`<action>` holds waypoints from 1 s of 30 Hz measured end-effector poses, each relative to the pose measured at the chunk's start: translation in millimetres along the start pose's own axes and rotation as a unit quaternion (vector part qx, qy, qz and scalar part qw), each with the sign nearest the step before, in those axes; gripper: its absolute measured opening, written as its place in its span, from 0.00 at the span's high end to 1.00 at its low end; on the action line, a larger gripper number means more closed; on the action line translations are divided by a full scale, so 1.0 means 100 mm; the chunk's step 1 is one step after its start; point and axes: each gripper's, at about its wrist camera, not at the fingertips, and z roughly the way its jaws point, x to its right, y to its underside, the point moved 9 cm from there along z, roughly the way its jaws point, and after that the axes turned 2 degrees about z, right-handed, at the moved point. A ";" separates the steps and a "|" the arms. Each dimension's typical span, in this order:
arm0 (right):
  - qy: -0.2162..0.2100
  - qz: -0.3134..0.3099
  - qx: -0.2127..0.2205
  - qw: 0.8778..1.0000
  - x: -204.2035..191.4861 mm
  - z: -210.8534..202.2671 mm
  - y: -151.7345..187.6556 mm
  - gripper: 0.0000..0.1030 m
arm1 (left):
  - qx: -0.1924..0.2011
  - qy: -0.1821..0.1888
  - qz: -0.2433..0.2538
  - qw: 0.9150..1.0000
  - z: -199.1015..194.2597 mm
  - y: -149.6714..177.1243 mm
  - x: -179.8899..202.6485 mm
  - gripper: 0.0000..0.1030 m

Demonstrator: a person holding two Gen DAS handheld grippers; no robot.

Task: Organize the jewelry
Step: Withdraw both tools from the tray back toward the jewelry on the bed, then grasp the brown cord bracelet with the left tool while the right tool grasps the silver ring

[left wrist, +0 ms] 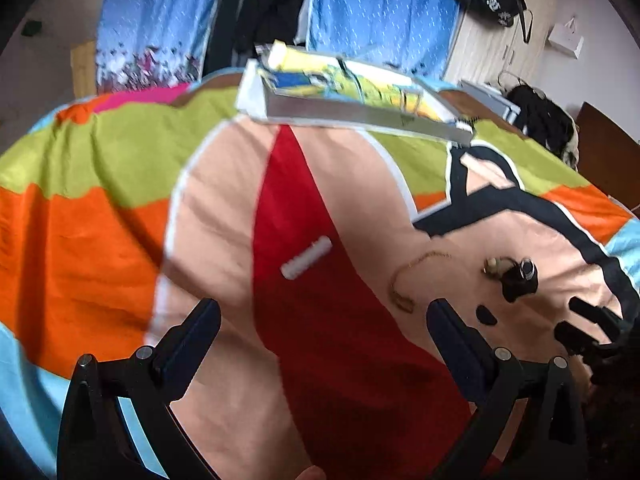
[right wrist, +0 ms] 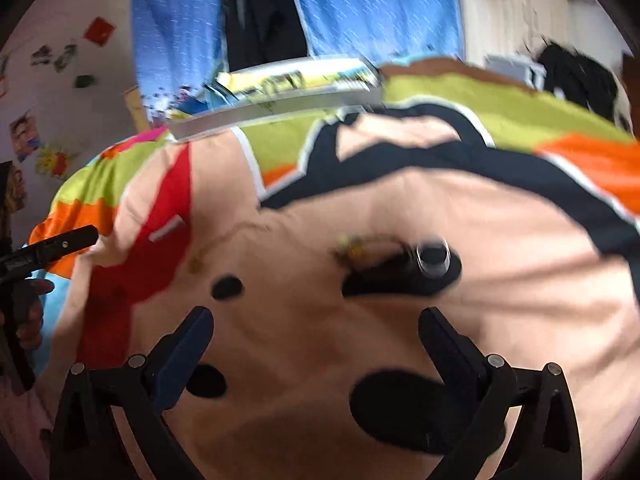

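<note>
Both grippers hang over the bed with jaws spread wide and nothing between them. The left gripper point(left wrist: 324, 320) is above the red patch of the bedspread point(left wrist: 100, 240); a gold chain point(left wrist: 404, 280) lies just ahead to its right. The right gripper point(right wrist: 316, 328) faces a blurred gold piece point(right wrist: 356, 250) touching a small dark round jar point(right wrist: 434, 258), well ahead toward the bed's middle.
</note>
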 end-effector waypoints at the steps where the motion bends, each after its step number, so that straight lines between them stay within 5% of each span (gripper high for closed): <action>1: 0.002 0.006 -0.006 1.000 0.03 0.02 0.05 0.00 | -0.006 0.004 0.000 1.000 0.02 0.01 0.02 0.02; 10: 0.038 0.044 -0.042 0.997 0.42 0.16 0.26 0.00 | -0.066 0.048 0.032 0.996 0.30 0.22 0.31 0.02; 18: 0.031 0.046 -0.039 0.998 0.50 0.15 0.30 0.00 | -0.061 0.049 0.071 0.994 0.32 0.27 0.48 0.02; 26: 0.026 0.045 -0.012 0.999 0.71 0.12 -0.01 0.00 | -0.045 0.064 0.028 0.997 0.45 -0.07 0.70 0.02; 30: 0.083 0.022 -0.012 0.996 0.99 0.13 -0.17 0.00 | -0.049 0.092 0.019 0.994 0.56 -0.22 0.97 0.02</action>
